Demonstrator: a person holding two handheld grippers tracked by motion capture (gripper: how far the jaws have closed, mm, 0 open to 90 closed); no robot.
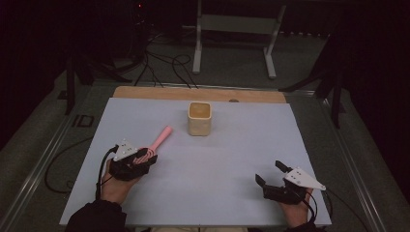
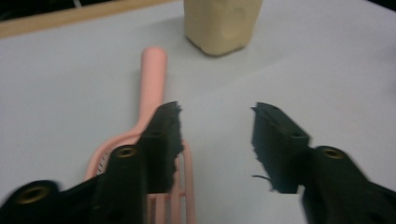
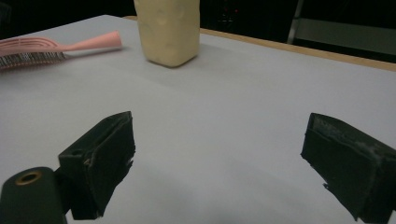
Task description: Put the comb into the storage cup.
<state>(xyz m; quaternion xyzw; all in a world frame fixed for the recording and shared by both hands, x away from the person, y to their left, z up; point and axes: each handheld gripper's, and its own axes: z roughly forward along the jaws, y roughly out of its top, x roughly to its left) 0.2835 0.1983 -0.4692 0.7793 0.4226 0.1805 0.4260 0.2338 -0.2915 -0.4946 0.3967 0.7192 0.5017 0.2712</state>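
The left gripper (image 2: 217, 116) sits over the head end of the pink brush (image 1: 155, 146), which lies flat on the white mat (image 1: 232, 159) at the left, a little in front of the cream cup (image 1: 199, 118). Its jaws stand apart with nothing pinched. In the left gripper view one jaw rests over the brush's slotted head while the other stands clear over bare mat, so the brush is under one jaw rather than between the two. The likely fault from here is a miss: if the jaws come together as they stand, one may press down on the head or nudge it sideways, and the brush could skid or swing across the mat. The brush's long axis runs on a diagonal, handle pointing away from the person and toward the cup, head nearest the left hand (image 1: 113, 186). The right gripper (image 1: 270, 175) rests well apart at the near right, jaws wide and empty
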